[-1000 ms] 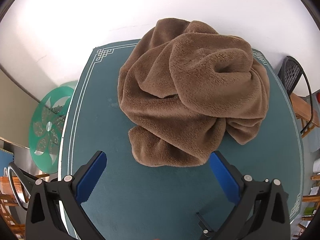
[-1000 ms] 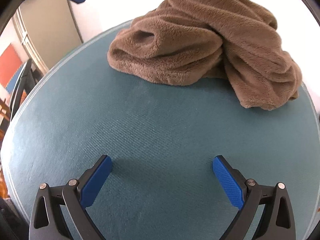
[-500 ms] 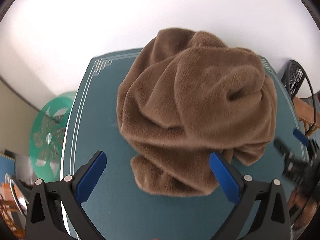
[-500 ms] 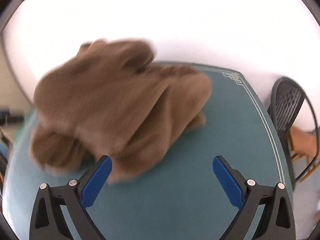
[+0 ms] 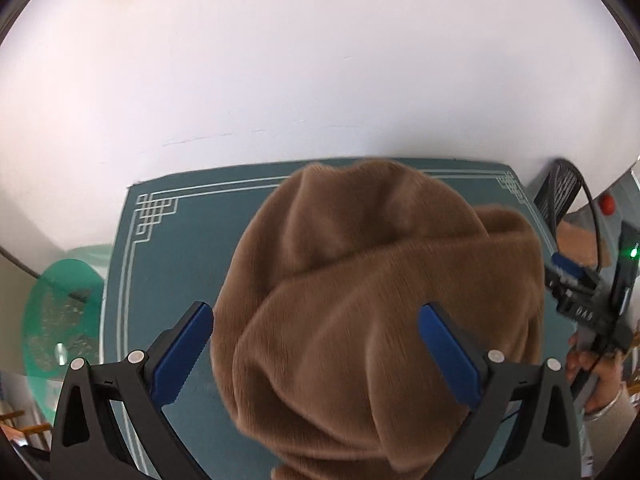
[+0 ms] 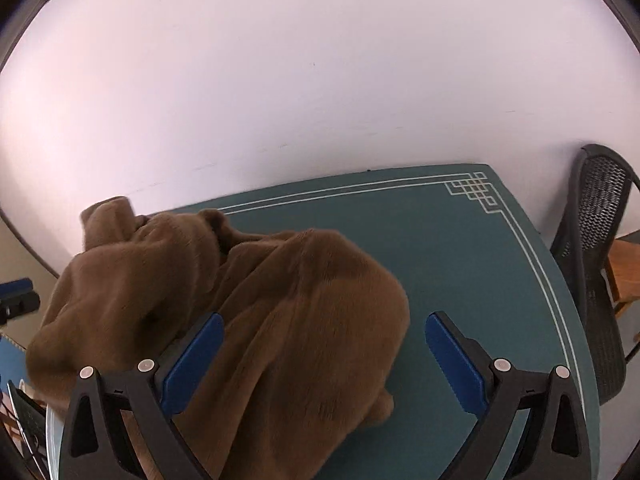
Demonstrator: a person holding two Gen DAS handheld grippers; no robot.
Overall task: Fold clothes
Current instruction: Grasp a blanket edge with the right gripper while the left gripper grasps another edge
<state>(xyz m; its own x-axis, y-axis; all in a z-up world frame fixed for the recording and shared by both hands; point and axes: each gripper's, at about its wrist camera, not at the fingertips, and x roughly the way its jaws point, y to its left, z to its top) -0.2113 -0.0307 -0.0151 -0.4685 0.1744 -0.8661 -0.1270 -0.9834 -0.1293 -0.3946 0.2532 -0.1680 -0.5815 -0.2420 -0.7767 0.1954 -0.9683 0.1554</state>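
A crumpled brown fleece garment (image 5: 372,300) lies in a heap on a teal table mat (image 5: 172,256) with a white border pattern. My left gripper (image 5: 316,356) is open, its blue pads to either side of the heap's near part, just above it. My right gripper (image 6: 324,360) is open at the heap's right side (image 6: 280,320); the left pad lies over the fabric, the right pad over bare mat (image 6: 460,248). The right gripper also shows at the right edge of the left wrist view (image 5: 576,280), held by a hand.
A white wall stands right behind the table. A black mesh chair (image 6: 600,264) stands off the table's right edge. A round green glass table (image 5: 60,320) sits low on the left. The mat's far right corner (image 6: 476,192) lies bare.
Both grippers have moved in towards the heap and tilted up towards the wall. The right gripper has swung around from the front to the heap's right side. Both stay open.
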